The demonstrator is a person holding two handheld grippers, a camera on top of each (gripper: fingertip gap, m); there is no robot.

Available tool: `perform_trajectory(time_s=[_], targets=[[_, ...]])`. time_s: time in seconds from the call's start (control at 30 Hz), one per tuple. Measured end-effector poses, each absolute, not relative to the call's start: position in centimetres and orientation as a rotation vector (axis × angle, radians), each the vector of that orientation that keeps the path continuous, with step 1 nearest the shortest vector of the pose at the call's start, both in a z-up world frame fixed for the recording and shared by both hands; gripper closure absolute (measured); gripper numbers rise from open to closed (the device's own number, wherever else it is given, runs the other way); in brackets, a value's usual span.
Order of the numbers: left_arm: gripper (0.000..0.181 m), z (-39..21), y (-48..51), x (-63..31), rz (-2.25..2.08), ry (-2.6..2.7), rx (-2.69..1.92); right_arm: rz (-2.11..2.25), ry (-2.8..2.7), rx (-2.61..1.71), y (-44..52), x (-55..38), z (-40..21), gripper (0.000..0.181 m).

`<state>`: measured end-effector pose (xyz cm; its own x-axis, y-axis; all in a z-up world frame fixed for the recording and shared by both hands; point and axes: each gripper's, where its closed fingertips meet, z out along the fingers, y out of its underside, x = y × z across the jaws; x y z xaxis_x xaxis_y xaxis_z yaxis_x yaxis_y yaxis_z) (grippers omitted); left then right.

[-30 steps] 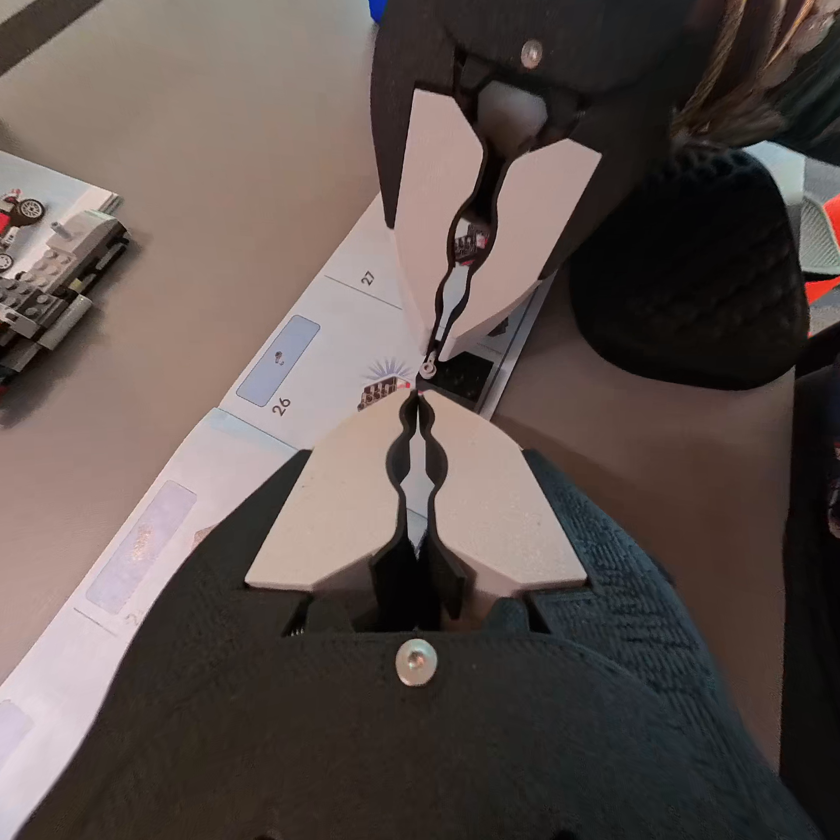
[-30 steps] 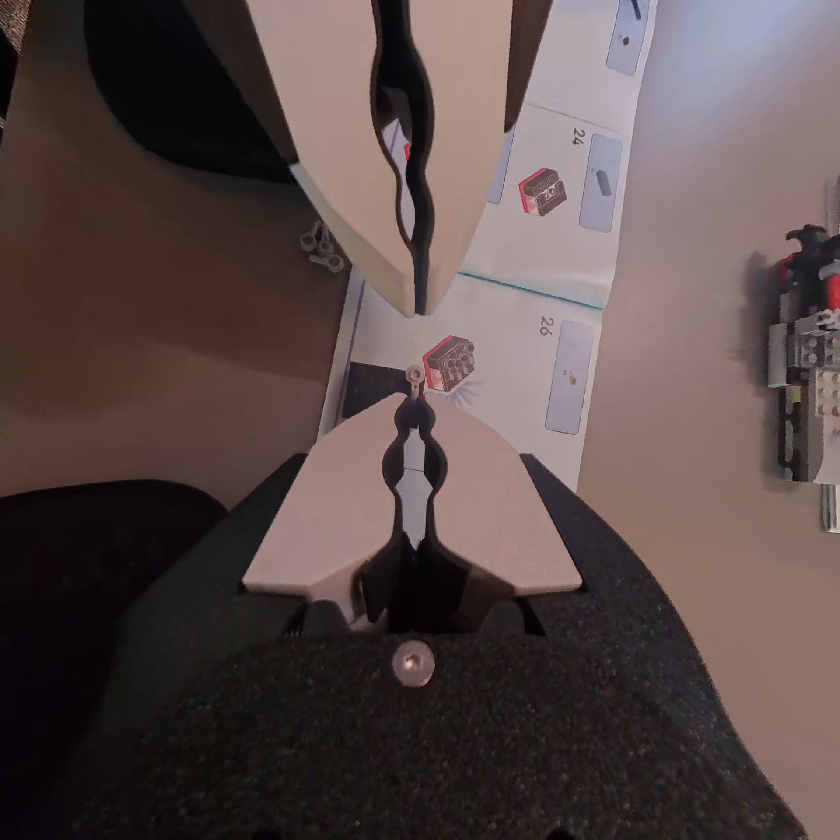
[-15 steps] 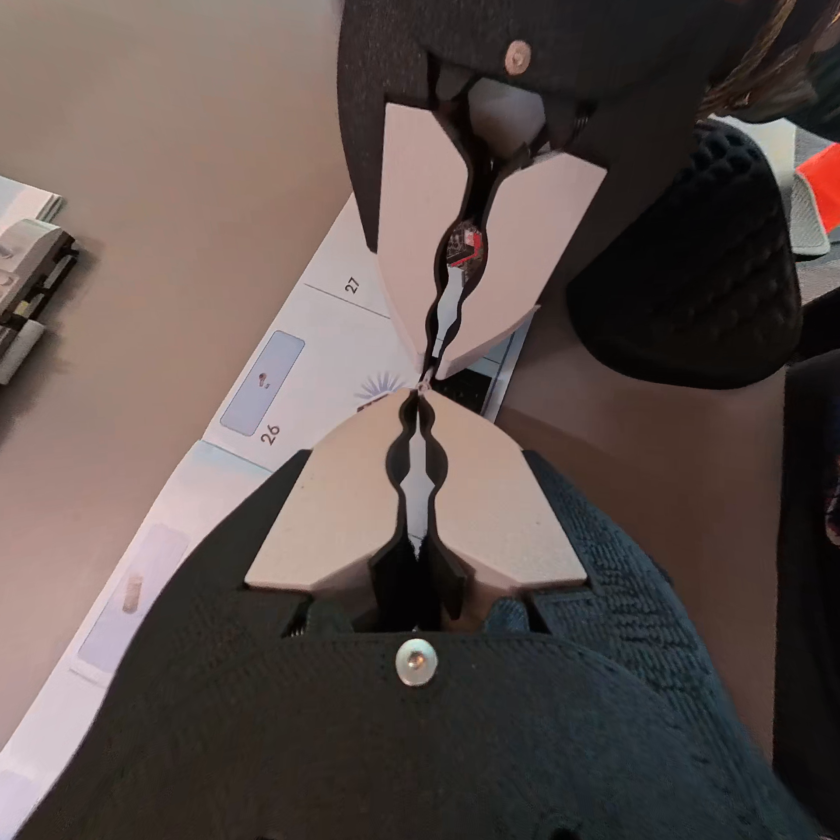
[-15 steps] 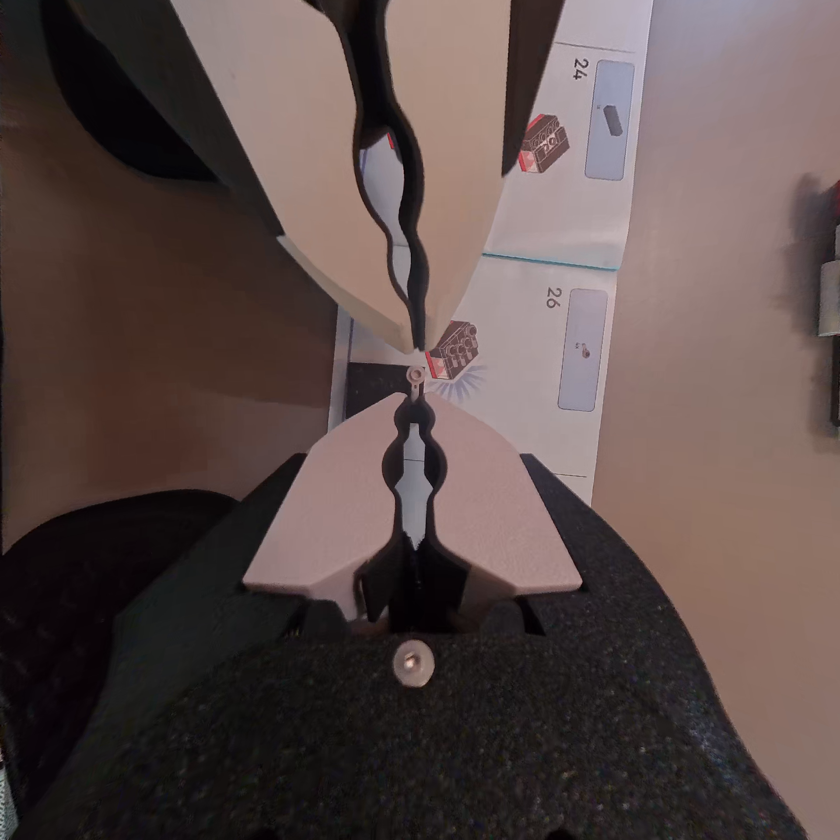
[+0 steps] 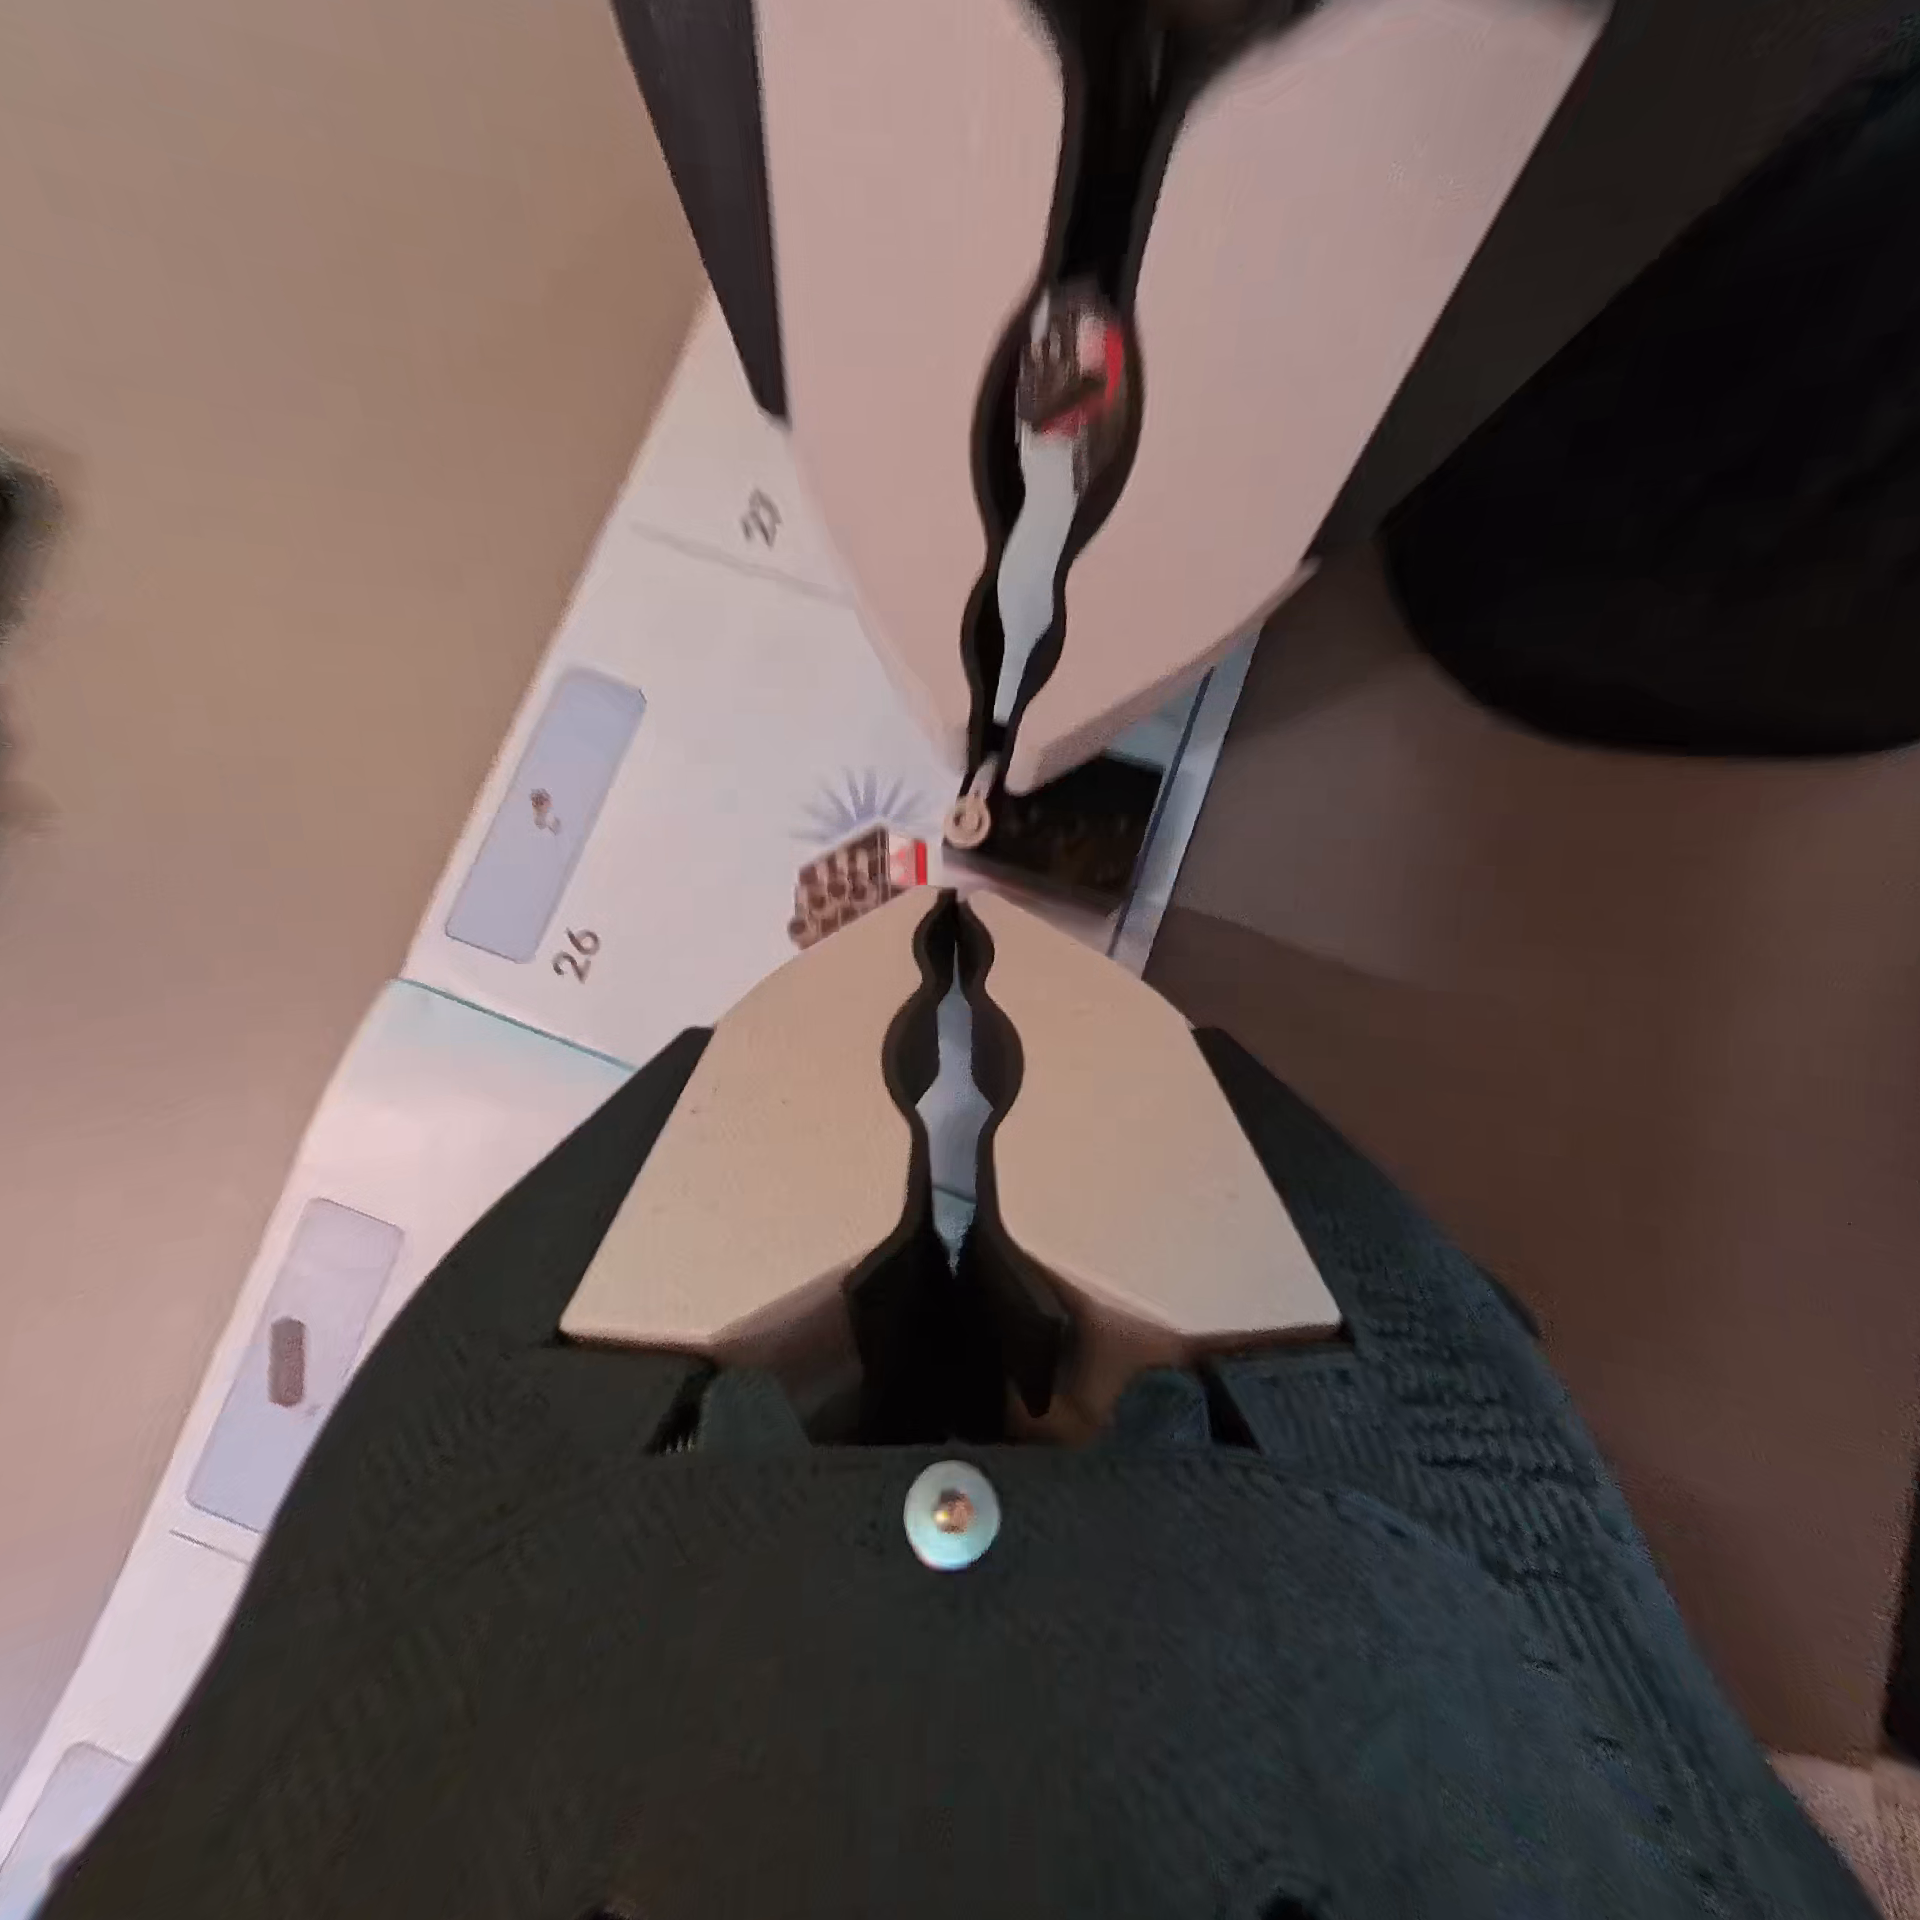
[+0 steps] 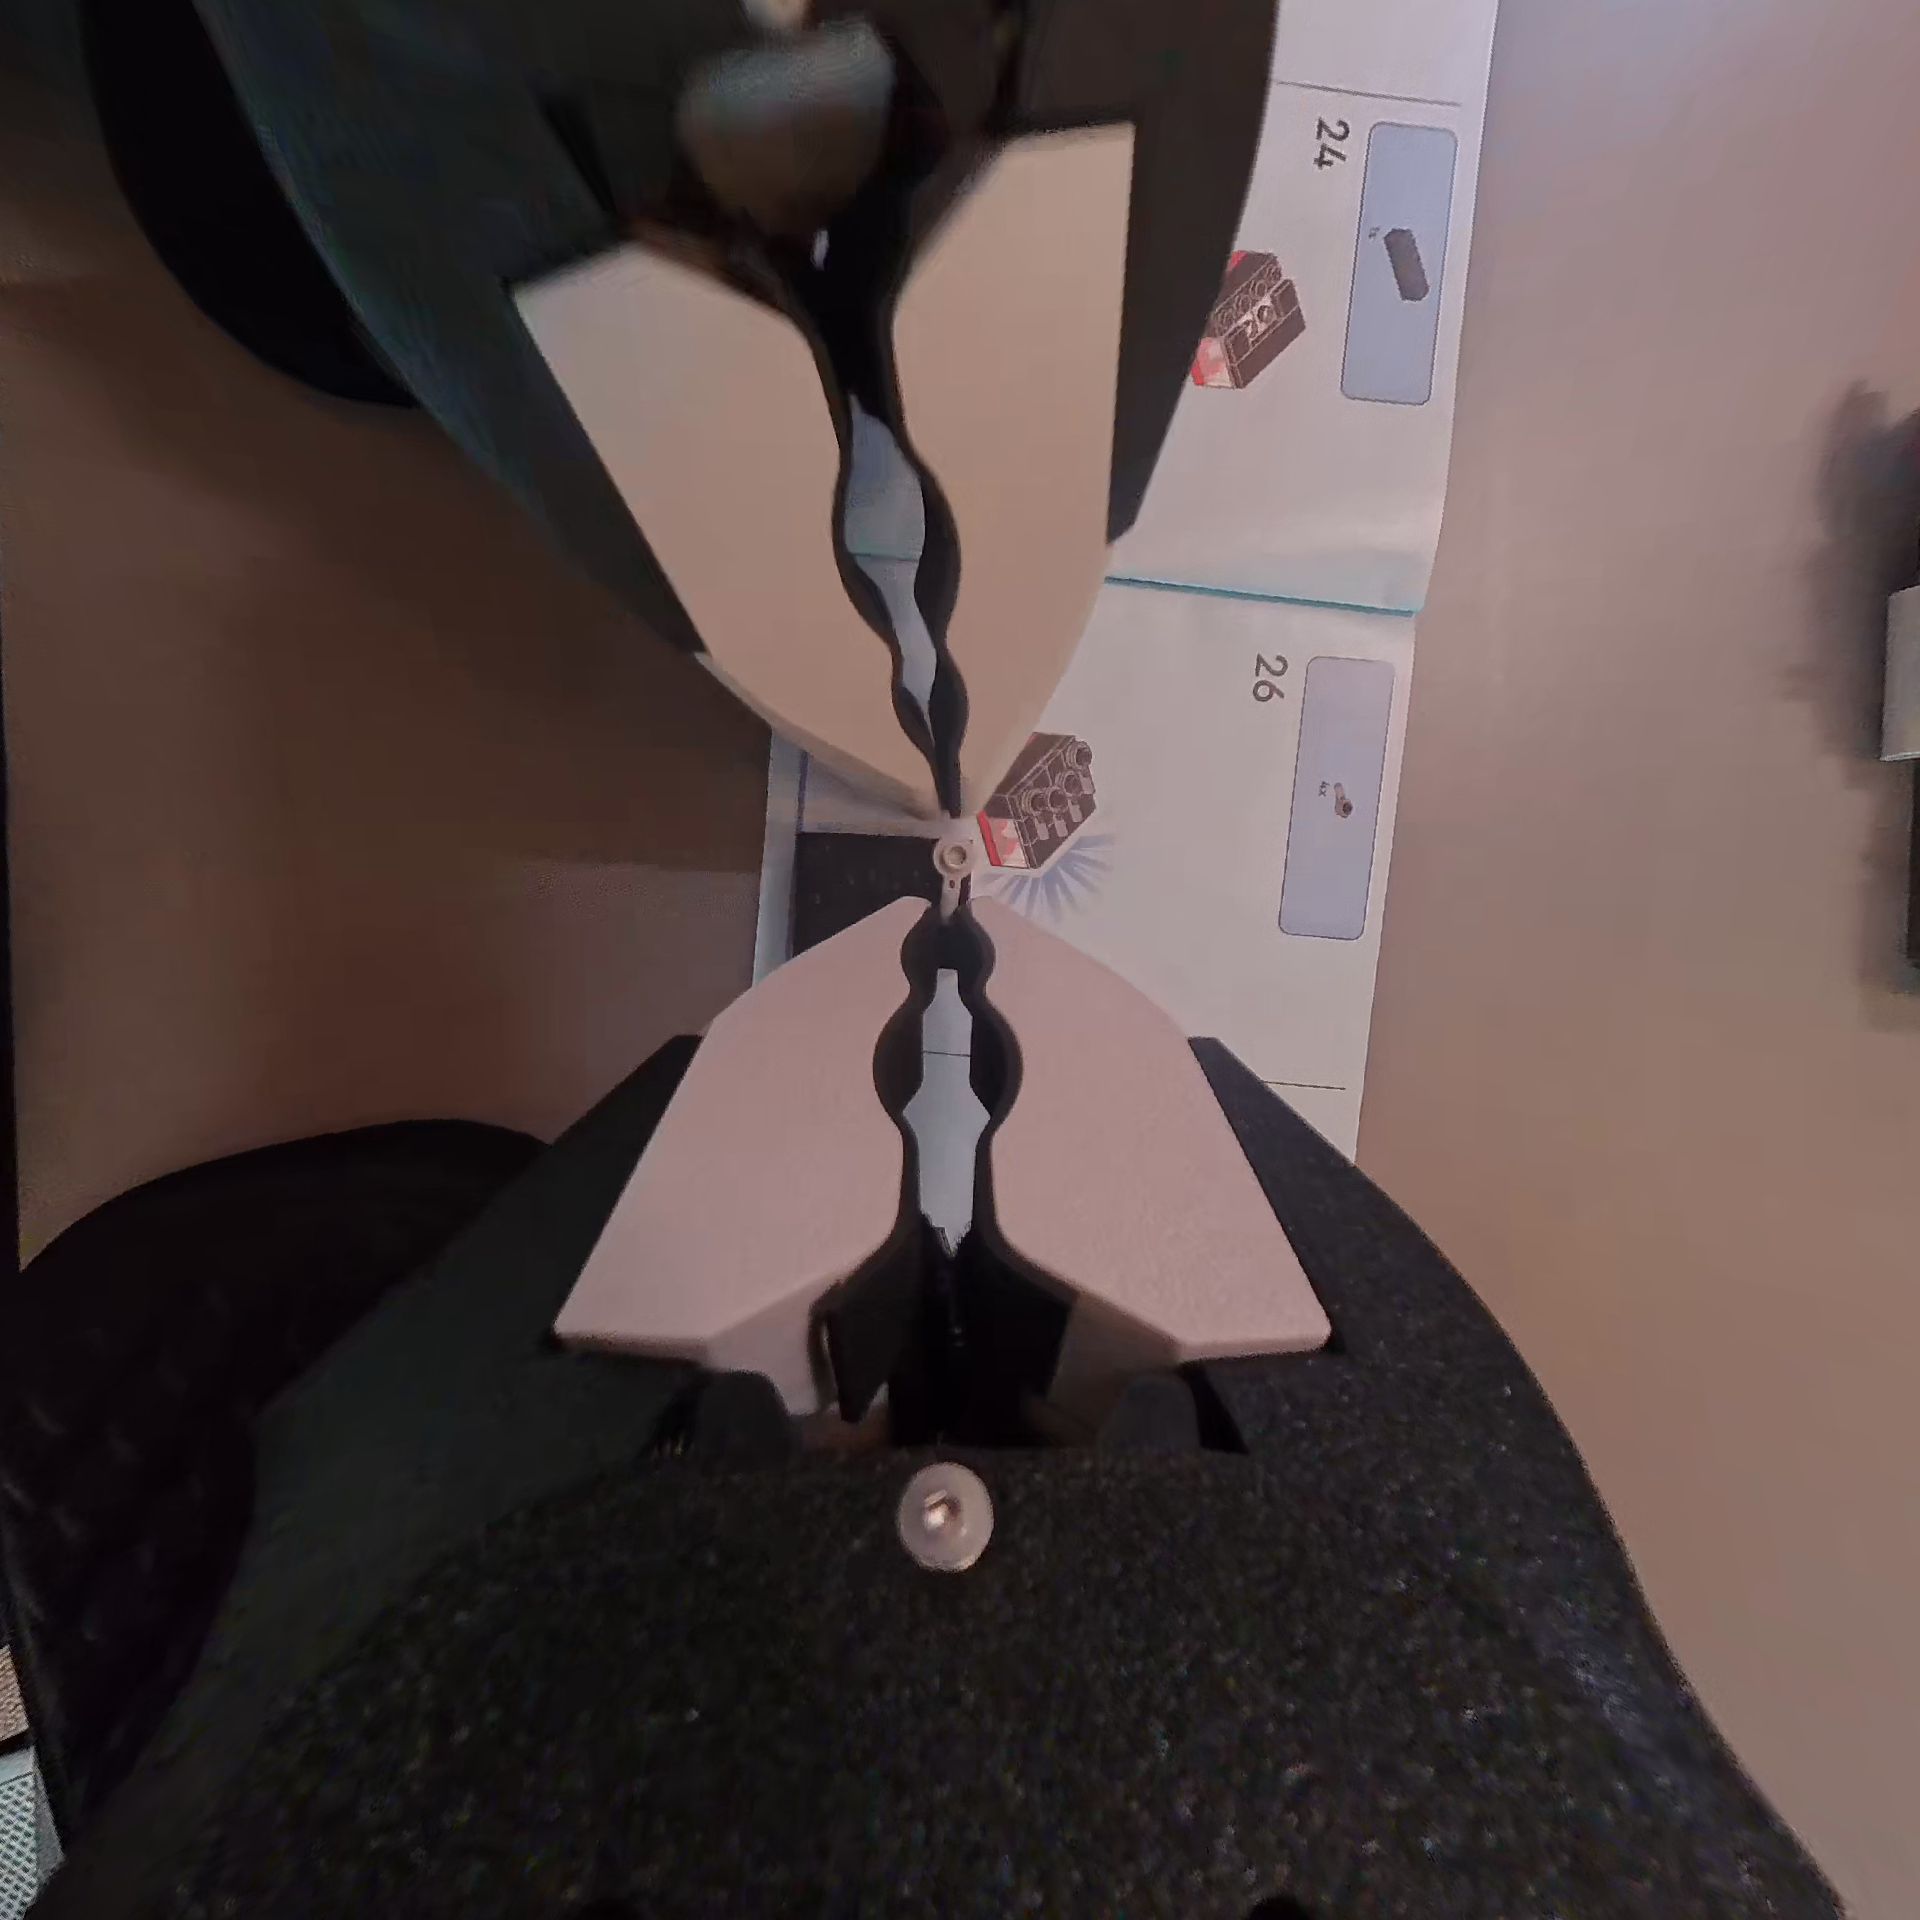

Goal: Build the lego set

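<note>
My right gripper (image 6: 951, 916) is shut on the stem of a tiny light grey lego piece (image 6: 954, 856) with a ring end that sticks out past its tips. My left gripper (image 5: 948, 900) is shut with nothing seen between its tips. The two grippers point at each other, tip to tip, just above the open instruction booklet (image 5: 665, 831). In the left wrist view the right gripper (image 5: 985, 764) comes down from the top with the piece (image 5: 969, 821) a little short of my left tips. In the right wrist view the left gripper (image 6: 948, 805) is right at the ring.
The booklet (image 6: 1195, 987) lies on a tan table (image 6: 1662, 1039). A partly built grey lego model (image 6: 1903, 675) is blurred at the right edge. A dark rounded object (image 5: 1714, 499) sits beyond the booklet, also seen in the right wrist view (image 6: 260, 260). Left and right tips are no more than a few centimetres apart.
The two grippers have drawn closer until their tips nearly meet at the small piece. The lego model has slid out toward the edge of both views.
</note>
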<state>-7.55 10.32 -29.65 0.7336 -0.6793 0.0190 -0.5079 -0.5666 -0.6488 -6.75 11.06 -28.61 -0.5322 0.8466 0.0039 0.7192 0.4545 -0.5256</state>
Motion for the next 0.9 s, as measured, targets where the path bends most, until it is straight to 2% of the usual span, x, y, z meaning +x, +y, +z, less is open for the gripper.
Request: perform_trajectory(time_s=[0.27,0.47,0.9], targets=[[0.181,-26.1,10.7,-7.9,-0.438,0.774,-2.172,0.705,-2.444,-1.361,11.0,-6.7,-28.6,0.178],[0.181,-28.0,10.9,-6.6,-0.394,0.852,-2.200,0.705,-2.445,-1.360,11.0,-6.7,-28.6,0.178],[0.180,-28.2,10.8,-6.6,-0.404,0.754,-2.241,0.678,-2.469,-1.345,11.0,-6.7,-28.7,0.178]])
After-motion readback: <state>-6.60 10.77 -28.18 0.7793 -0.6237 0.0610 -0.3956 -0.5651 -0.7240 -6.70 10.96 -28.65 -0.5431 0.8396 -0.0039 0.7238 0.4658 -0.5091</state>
